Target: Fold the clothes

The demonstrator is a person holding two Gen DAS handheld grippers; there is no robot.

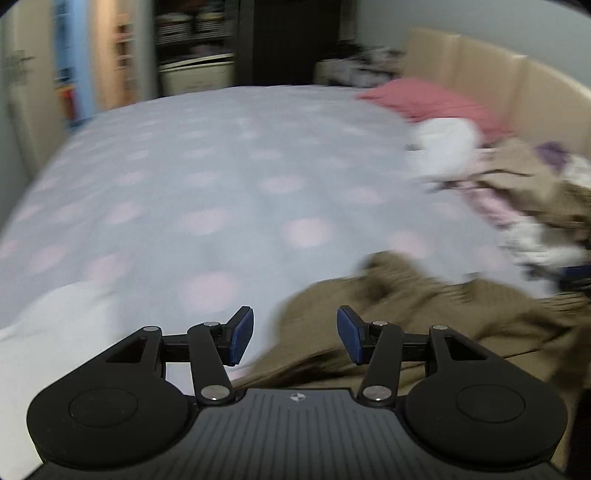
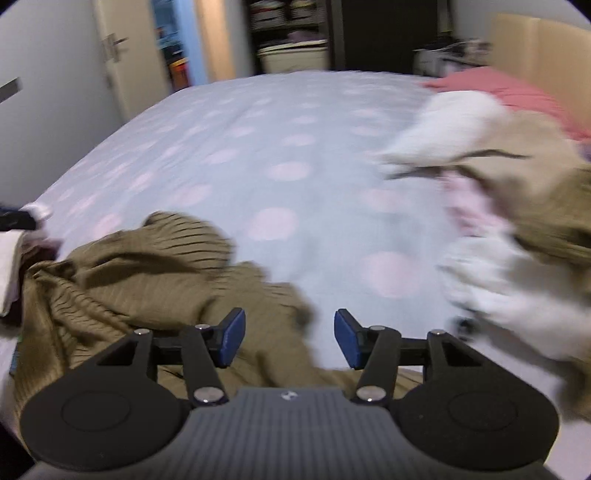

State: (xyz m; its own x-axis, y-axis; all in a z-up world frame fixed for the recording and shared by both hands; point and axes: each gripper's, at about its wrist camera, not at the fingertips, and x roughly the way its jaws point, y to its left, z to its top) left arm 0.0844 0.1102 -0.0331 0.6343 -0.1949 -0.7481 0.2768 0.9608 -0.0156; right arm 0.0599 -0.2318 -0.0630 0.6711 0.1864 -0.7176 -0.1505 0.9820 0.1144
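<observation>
A crumpled olive-brown ribbed garment (image 1: 424,317) lies at the near edge of the bed, below and right of my left gripper (image 1: 294,338), which is open and holds nothing. In the right wrist view the same garment (image 2: 147,273) spreads to the left and under my right gripper (image 2: 289,338), also open and empty. A pile of other clothes (image 2: 517,206), white, tan and pink, is heaped at the right side of the bed; it shows too in the left wrist view as a pile (image 1: 517,192). Both views are motion-blurred.
The bed (image 1: 207,177) has a pale blue sheet with pink dots. A pink pillow (image 1: 432,99) lies by the beige headboard (image 1: 517,77) at the far right. Dark shelves (image 2: 291,33) and a white door (image 2: 122,55) stand beyond the bed.
</observation>
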